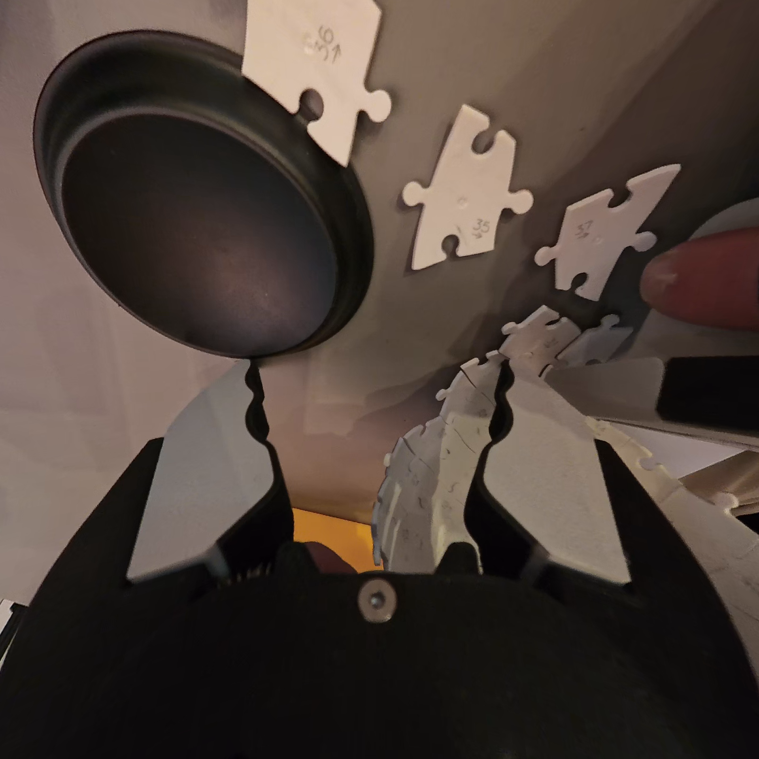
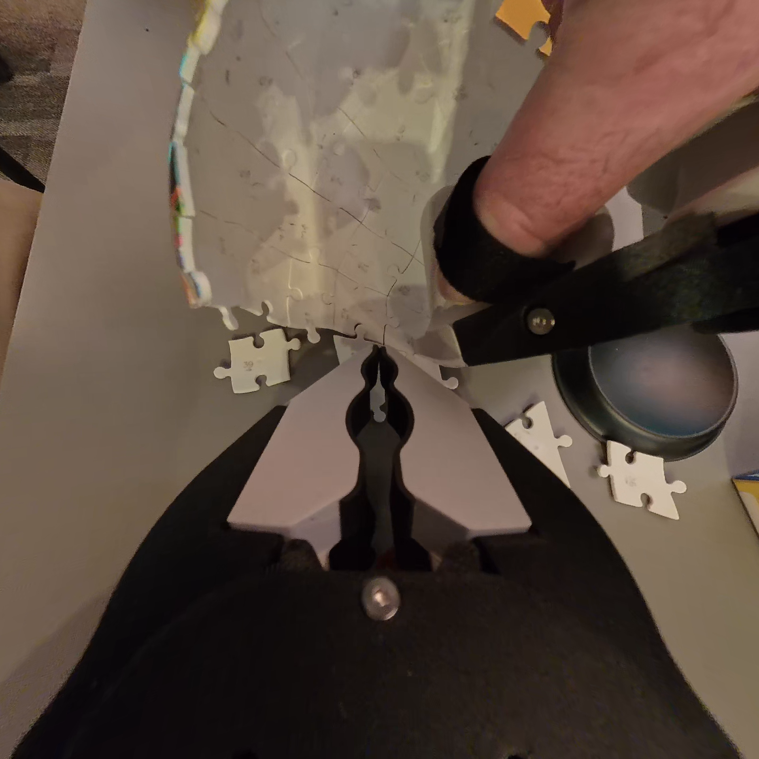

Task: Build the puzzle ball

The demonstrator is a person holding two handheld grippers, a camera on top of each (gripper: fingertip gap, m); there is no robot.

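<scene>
Your right gripper [image 2: 378, 349] sits nearest, its jaws pinched closed on a small white piece [image 2: 378, 404]. The tips are up at the shell's [image 2: 308, 185] lower rim, at 12 o'clock from the jaws. That hold looks meant to keep the piece edge-on, so its knobs can meet the rim's notches.

Your left gripper [image 1: 378, 369] has its jaws spread wide. The shell [image 1: 435, 472] leans along the inside of the jaw on the 3 o'clock side and is not clamped. I take that as a brace: it props the curved wall so the rim does not give under the push. In the right wrist view, your left hand [image 2: 595, 123] and its gripper come in from 2 o'clock and meet the shell's lower right edge, which fits that reading.

The puzzle ball is only a partial shell, blank side toward the right camera. It stands off the counter [image 2: 102, 369].

Loose pieces are spread face down on the counter, apart from one another, probably so each is easy to pick singly. One [image 2: 258, 361] lies at 10 o'clock from the right tips. Three more [image 1: 464, 189] fan from 12 to 2 o'clock in the left view. A black dish [image 1: 197, 197] sits at 10 o'clock there, one piece [image 1: 316, 70] overlapping its rim.
</scene>
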